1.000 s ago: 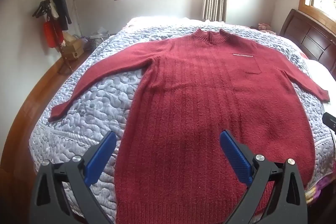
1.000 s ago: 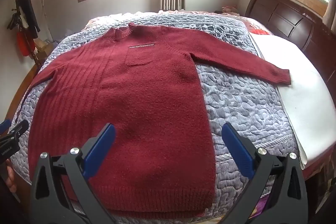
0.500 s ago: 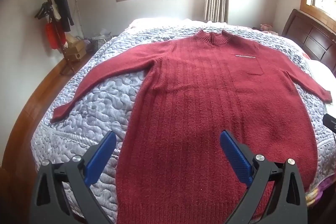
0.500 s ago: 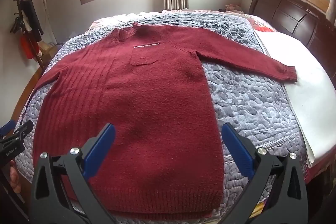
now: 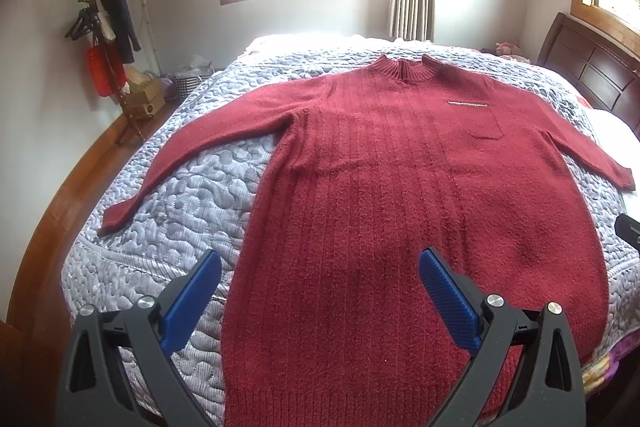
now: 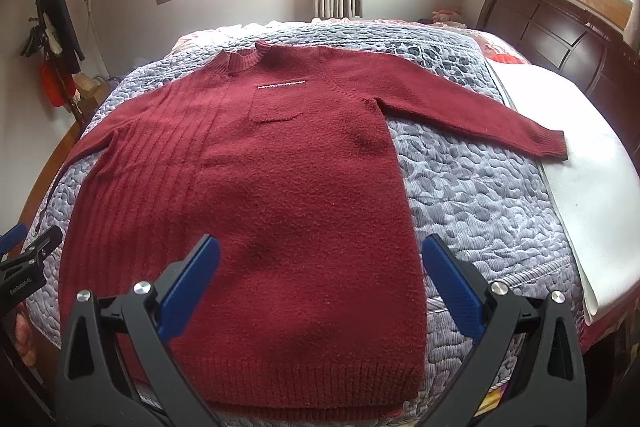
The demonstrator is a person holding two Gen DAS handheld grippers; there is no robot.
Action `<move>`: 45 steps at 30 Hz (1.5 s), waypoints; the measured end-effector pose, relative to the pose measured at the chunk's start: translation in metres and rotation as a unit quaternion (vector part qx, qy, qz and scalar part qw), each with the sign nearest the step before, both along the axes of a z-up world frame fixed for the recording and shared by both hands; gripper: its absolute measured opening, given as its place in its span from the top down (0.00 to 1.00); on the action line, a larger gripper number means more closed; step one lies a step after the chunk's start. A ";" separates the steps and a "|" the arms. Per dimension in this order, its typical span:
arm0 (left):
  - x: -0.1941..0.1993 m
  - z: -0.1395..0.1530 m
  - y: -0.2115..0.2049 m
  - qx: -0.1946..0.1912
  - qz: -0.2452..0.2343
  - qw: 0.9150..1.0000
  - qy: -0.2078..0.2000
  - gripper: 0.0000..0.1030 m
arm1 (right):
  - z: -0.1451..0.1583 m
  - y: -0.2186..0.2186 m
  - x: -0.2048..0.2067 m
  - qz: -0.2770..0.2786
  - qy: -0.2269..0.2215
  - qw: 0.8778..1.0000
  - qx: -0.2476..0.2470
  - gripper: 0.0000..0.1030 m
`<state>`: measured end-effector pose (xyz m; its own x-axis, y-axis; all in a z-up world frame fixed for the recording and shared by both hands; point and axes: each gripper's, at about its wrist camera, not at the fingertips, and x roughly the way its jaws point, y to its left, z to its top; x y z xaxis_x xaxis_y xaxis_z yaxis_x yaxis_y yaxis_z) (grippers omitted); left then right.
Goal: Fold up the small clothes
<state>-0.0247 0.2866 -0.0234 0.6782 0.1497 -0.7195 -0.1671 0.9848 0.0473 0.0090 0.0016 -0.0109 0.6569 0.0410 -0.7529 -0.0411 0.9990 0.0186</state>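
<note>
A dark red knitted sweater (image 5: 400, 187) (image 6: 288, 179) lies flat and face up on the bed, collar at the far end, hem nearest me, both sleeves spread outward. It has a small chest pocket (image 6: 276, 105). My left gripper (image 5: 320, 267) hovers open above the hem's left part, its blue pads wide apart and holding nothing. My right gripper (image 6: 320, 255) is open too, above the hem's right part, clear of the cloth. The left gripper's tip (image 6: 28, 255) shows at the left edge of the right wrist view.
The bed carries a grey quilted cover (image 5: 168, 227) (image 6: 480, 211) and a white sheet (image 6: 592, 187) on the right. A dark wooden headboard (image 6: 560, 39) is at the right, and a coat stand (image 5: 104, 39) with boxes stands on the wooden floor at the left.
Both grippers have drawn back and risen slightly, so more of the hem shows. The sweater has not moved and both grippers stay open.
</note>
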 end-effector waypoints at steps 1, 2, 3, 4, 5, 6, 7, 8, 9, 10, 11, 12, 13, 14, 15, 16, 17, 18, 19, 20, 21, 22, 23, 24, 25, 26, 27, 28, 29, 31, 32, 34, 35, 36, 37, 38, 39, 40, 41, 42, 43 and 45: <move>0.000 0.000 0.000 0.000 0.000 1.000 0.000 0.04 | -0.001 0.000 0.000 0.000 0.000 1.000 -0.001 0.03; 0.000 0.000 -0.001 0.000 -0.001 1.000 0.000 0.04 | -0.001 0.001 0.001 0.001 0.001 1.000 -0.001 0.03; 0.000 0.000 -0.001 0.001 0.000 1.000 -0.001 0.04 | -0.002 0.000 0.001 0.001 0.002 1.000 -0.001 0.03; 0.000 0.000 -0.001 0.001 0.000 1.000 -0.001 0.04 | -0.002 0.000 0.001 0.001 0.002 1.000 -0.001 0.03; 0.000 0.001 -0.001 0.001 0.000 1.000 -0.001 0.04 | -0.003 0.000 0.001 0.002 0.002 1.000 0.000 0.03; 0.000 0.001 -0.001 0.001 0.000 1.000 -0.001 0.04 | -0.003 0.000 0.001 0.002 0.002 1.000 -0.001 0.03; 0.000 0.001 -0.001 0.001 0.000 1.000 -0.001 0.04 | -0.003 0.000 0.001 0.001 0.002 1.000 0.000 0.03; 0.000 0.001 -0.001 0.001 0.000 1.000 0.000 0.04 | -0.003 0.000 0.001 0.001 0.002 1.000 0.000 0.03; 0.001 0.001 0.000 0.001 0.001 1.000 0.000 0.04 | -0.003 0.000 0.001 0.001 0.003 1.000 0.001 0.03; 0.001 0.001 0.000 0.001 0.001 1.000 0.000 0.04 | -0.004 0.000 0.002 0.002 0.004 1.000 0.002 0.03; 0.001 0.001 0.000 0.002 0.002 1.000 0.000 0.04 | -0.004 0.000 0.002 0.001 0.003 1.000 0.000 0.03; 0.001 0.000 0.000 0.002 0.002 1.000 0.001 0.04 | -0.004 0.000 0.002 0.001 0.003 1.000 0.000 0.03; 0.001 0.000 0.000 0.002 0.002 1.000 0.001 0.04 | -0.004 0.000 0.002 0.001 0.003 1.000 0.000 0.03; 0.001 0.000 0.000 0.001 0.002 1.000 0.001 0.04 | -0.004 0.000 0.002 0.001 0.003 1.000 0.000 0.03; 0.001 0.000 0.000 0.002 0.002 1.000 0.001 0.04 | -0.004 0.000 0.002 0.000 0.003 1.000 -0.001 0.03; 0.001 0.000 0.000 0.002 0.002 1.000 0.001 0.04 | -0.004 -0.001 0.002 0.000 0.003 1.000 -0.001 0.03; 0.001 0.000 0.000 0.002 0.002 1.000 0.001 0.04 | -0.004 -0.001 0.002 0.000 0.003 1.000 0.000 0.03; 0.001 0.000 0.000 0.002 0.002 1.000 0.000 0.04 | -0.004 -0.001 0.002 0.001 0.003 1.000 0.000 0.03; 0.001 0.000 0.001 0.002 0.002 1.000 0.000 0.04 | -0.004 -0.001 0.002 0.000 0.002 1.000 0.000 0.03; 0.001 0.000 0.000 0.001 0.001 1.000 0.000 0.04 | -0.004 -0.001 0.003 0.000 0.002 1.000 -0.001 0.03; 0.001 0.001 0.000 0.001 0.001 1.000 -0.001 0.04 | -0.004 -0.002 0.003 0.001 0.002 1.000 -0.001 0.03; 0.000 0.001 0.000 0.001 0.000 1.000 -0.001 0.04 | -0.004 -0.002 0.003 0.000 0.001 1.000 -0.001 0.03; 0.000 0.001 0.000 0.001 0.000 1.000 -0.002 0.04 | -0.004 -0.003 0.003 0.000 0.001 1.000 0.000 0.03; 0.000 0.001 -0.001 0.002 -0.001 1.000 -0.002 0.04 | -0.004 -0.003 0.003 -0.001 0.001 1.000 0.001 0.03; 0.000 0.002 -0.002 0.002 -0.002 1.000 -0.003 0.04 | -0.004 -0.004 0.003 -0.001 0.001 1.000 0.001 0.03; 0.001 0.002 -0.002 0.002 -0.002 1.000 -0.003 0.04 | -0.004 -0.004 0.004 -0.001 0.002 1.000 0.001 0.03; 0.001 0.001 -0.003 0.002 -0.003 1.000 -0.003 0.04 | -0.004 -0.004 0.004 -0.001 0.001 1.000 0.001 0.03; 0.001 0.001 -0.003 0.002 -0.003 1.000 -0.002 0.04 | -0.004 -0.004 0.004 -0.001 0.002 1.000 0.001 0.03; 0.001 0.001 -0.003 0.003 -0.003 1.000 -0.002 0.04 | -0.004 -0.004 0.004 -0.001 0.002 1.000 0.001 0.03; 0.002 0.001 -0.004 0.004 -0.003 1.000 -0.001 0.04 | -0.005 -0.004 0.004 -0.001 0.002 1.000 0.001 0.03; 0.002 0.001 -0.004 0.004 -0.003 1.000 -0.001 0.04 | -0.004 -0.005 0.004 -0.002 0.002 1.000 0.001 0.03; 0.002 0.001 -0.004 0.003 -0.002 1.000 -0.001 0.04 | -0.005 -0.005 0.004 -0.002 0.001 1.000 0.001 0.03; 0.002 0.001 -0.004 0.004 -0.003 1.000 -0.001 0.04 | -0.004 -0.006 0.005 -0.003 0.001 1.000 0.001 0.03; 0.002 0.001 -0.004 0.004 -0.002 1.000 -0.001 0.04 | -0.005 -0.006 0.005 -0.003 0.001 1.000 0.000 0.03; 0.002 0.001 -0.004 0.004 -0.002 1.000 -0.001 0.04 | -0.005 -0.006 0.005 -0.003 0.001 1.000 0.000 0.03; 0.002 0.001 -0.004 0.004 -0.002 1.000 -0.001 0.04 | -0.005 -0.006 0.005 -0.003 0.002 1.000 0.000 0.03; 0.003 0.001 -0.004 0.004 -0.002 1.000 -0.001 0.04 | -0.005 -0.006 0.005 -0.002 0.002 1.000 0.000 0.03; 0.003 0.001 -0.003 0.004 -0.002 1.000 -0.001 0.04 | -0.005 -0.007 0.006 -0.002 0.002 1.000 0.001 0.03; 0.003 0.001 -0.004 0.004 -0.002 1.000 0.000 0.04 | -0.005 -0.007 0.006 -0.002 0.002 1.000 0.001 0.03; 0.003 0.001 -0.003 0.004 -0.002 1.000 0.000 0.04 | -0.005 -0.006 0.007 -0.001 0.002 1.000 0.000 0.03; 0.003 0.001 -0.003 0.004 -0.002 1.000 0.000 0.04 | -0.005 -0.006 0.007 -0.001 0.002 1.000 0.000 0.03; 0.003 0.001 -0.004 0.003 -0.002 1.000 -0.001 0.04 | -0.006 -0.006 0.007 -0.001 0.002 1.000 0.000 0.03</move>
<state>-0.0218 0.2830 -0.0221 0.6796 0.1517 -0.7177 -0.1629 0.9852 0.0540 0.0163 -0.0048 -0.0165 0.6540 0.0409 -0.7554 -0.0400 0.9990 0.0194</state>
